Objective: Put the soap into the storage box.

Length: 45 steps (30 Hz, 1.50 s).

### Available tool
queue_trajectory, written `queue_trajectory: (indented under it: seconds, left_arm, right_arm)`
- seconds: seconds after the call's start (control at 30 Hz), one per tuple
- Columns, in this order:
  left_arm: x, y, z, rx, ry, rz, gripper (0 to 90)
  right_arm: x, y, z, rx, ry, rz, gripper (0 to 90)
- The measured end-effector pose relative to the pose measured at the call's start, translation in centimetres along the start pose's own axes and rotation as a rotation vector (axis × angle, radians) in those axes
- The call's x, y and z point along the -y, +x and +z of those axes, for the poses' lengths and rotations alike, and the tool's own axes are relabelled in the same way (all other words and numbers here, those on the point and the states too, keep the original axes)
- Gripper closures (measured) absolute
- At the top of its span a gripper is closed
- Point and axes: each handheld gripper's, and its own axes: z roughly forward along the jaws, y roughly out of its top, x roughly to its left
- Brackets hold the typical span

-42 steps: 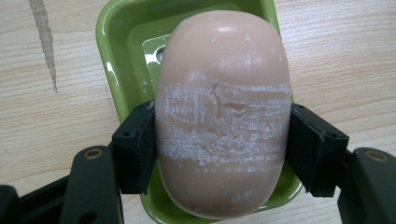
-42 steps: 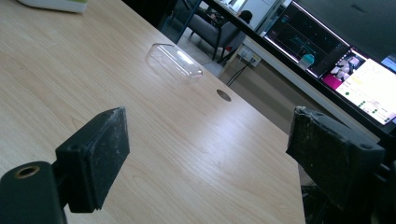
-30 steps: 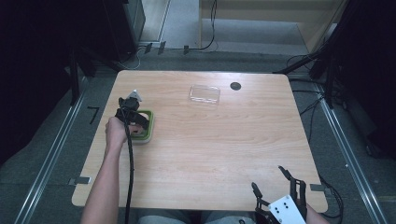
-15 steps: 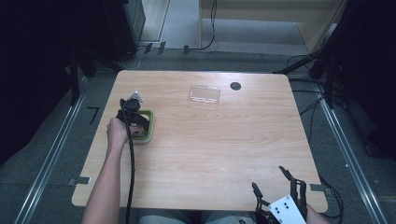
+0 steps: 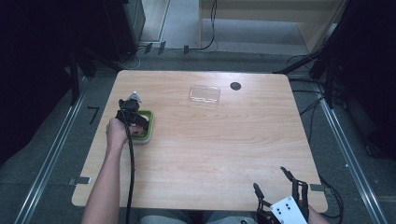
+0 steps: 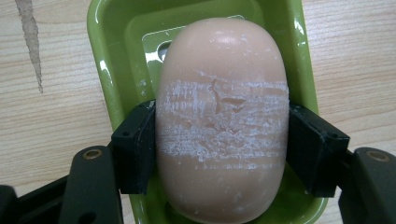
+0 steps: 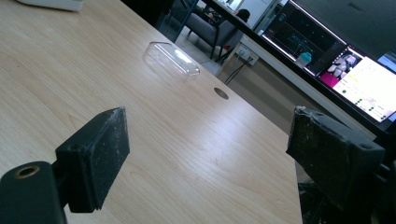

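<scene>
Nothing had shifted since the earlier frame: my left gripper (image 6: 219, 154) clamped the soap (image 6: 222, 121) across its short width, long axis running forward along the green dish (image 6: 105, 70); my right gripper (image 7: 210, 158) stood wide, well apart.

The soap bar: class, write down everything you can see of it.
The soap bar is a smooth, rounded oval, pale pinkish-beige, with a band of whitish scuffs and small cracks across its middle. It lies lengthwise in the green dish near the table's left edge. The left gripper is shut on it, one black pad pressed against each long side.
</scene>
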Motion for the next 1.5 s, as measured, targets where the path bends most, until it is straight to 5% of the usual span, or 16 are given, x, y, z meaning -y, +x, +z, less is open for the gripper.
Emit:
queue_trajectory:
  seconds: [0.77,0.93,1.5]
  left_arm:
    - [-0.1,-0.2,-0.1,-0.020,0.010,0.009,32.3]
    - [-0.4,-0.4,-0.8,-0.042,-0.008,0.024,23.1]
    - [0.6,-0.3,-2.5,-0.008,-0.011,0.020,13.4]
  right_arm:
    - [0.2,-0.1,-0.2,0.005,0.006,0.003,13.2]
    - [0.2,-0.2,-0.6,0.014,0.008,0.006,13.2]
    - [0.1,-0.1,-0.6,0.017,0.008,-0.003,13.2]
